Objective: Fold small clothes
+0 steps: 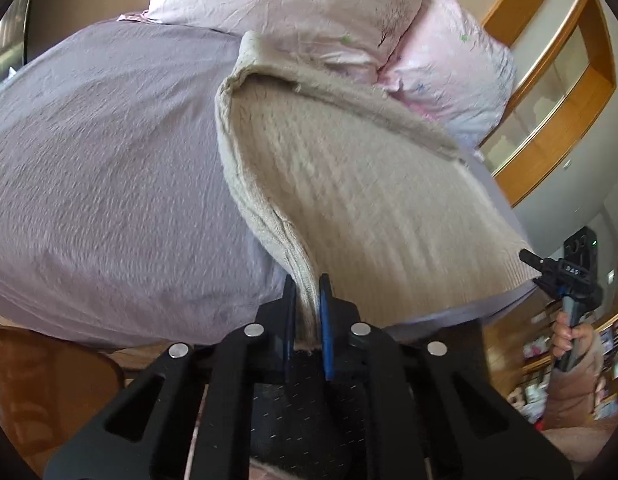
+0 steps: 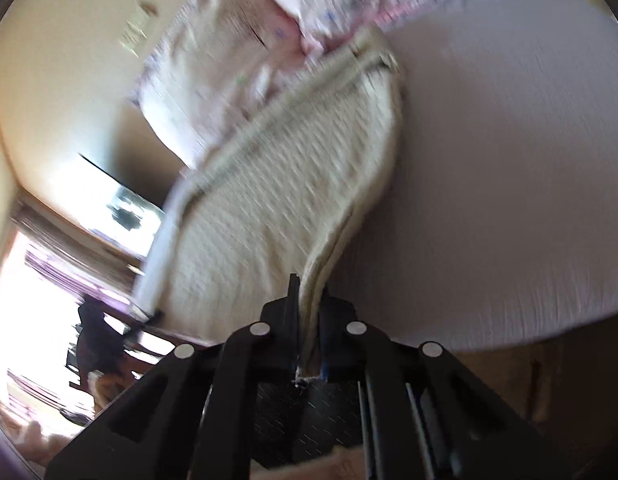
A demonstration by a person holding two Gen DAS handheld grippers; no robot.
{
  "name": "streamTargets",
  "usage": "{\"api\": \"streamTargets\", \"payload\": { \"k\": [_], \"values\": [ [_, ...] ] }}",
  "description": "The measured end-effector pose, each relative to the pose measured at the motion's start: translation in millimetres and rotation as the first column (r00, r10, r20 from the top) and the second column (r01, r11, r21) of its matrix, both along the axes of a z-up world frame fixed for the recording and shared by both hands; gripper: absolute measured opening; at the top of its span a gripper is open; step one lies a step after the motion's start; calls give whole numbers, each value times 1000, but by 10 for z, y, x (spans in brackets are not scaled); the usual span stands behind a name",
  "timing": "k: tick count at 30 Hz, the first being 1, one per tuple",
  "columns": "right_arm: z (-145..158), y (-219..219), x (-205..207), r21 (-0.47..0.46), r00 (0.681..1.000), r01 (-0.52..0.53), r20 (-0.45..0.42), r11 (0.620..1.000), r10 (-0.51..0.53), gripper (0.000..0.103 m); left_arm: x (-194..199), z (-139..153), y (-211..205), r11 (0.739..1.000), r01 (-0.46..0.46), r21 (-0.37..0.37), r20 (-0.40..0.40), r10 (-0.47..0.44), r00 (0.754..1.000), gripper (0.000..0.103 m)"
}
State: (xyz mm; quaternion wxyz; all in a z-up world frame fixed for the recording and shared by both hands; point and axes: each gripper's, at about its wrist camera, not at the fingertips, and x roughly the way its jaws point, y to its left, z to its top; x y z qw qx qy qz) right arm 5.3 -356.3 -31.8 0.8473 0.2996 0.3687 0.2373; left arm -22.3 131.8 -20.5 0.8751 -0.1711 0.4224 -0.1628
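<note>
My left tool [image 1: 307,304] clamped on corner of beige knit garment [image 1: 349,208]. My right tool [image 2: 309,312] clamped on opposite corner, layers bunched btwn fingers. Garment lay spread on lilac bed sheet [image 1: 101,184], far edge folded over, touching pink pillows [image 1: 293,12]. Right-wrist view blurred. Right tool also seen at right edge, left-wrist view.

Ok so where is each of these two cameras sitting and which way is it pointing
Left wrist: sits on the left gripper, looks along its fingers over the knit garment toward the pillows; the right gripper and right hand show at right.
Right wrist: sits on the right gripper, looks along the garment across the bed sheet; motion-blurred.
Shared: both show the garment pinched in their fingers, the sheet and the pillows.
</note>
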Motion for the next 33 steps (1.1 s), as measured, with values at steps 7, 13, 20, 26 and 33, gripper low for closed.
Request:
{"api": "streamTargets", "payload": {
  "k": [7,13,20,26,33],
  "values": [
    [511,-284,713,237,978,132,127,963,-165,7,774,686,325,993,-84,-80,134,95,986,9],
    [324,-357,1989,321,956,282,-14,904,-293,7,2132,924,225,986,-157,64,162,145,976,8],
    [167,-351,3010,206,889,457,-132,866,-438,7,3363,569,117,954,-211,214,66,201,977,9],
    [58,-190,3264,79,883,455,-173,887,-437,33,3582,373,442,927,-355,120,1,358,934,50],
    [556,28,3074,6,904,426,41,905,-426,84,3179,686,857,932,-363,1,54,362,931,62]
  ]
}}
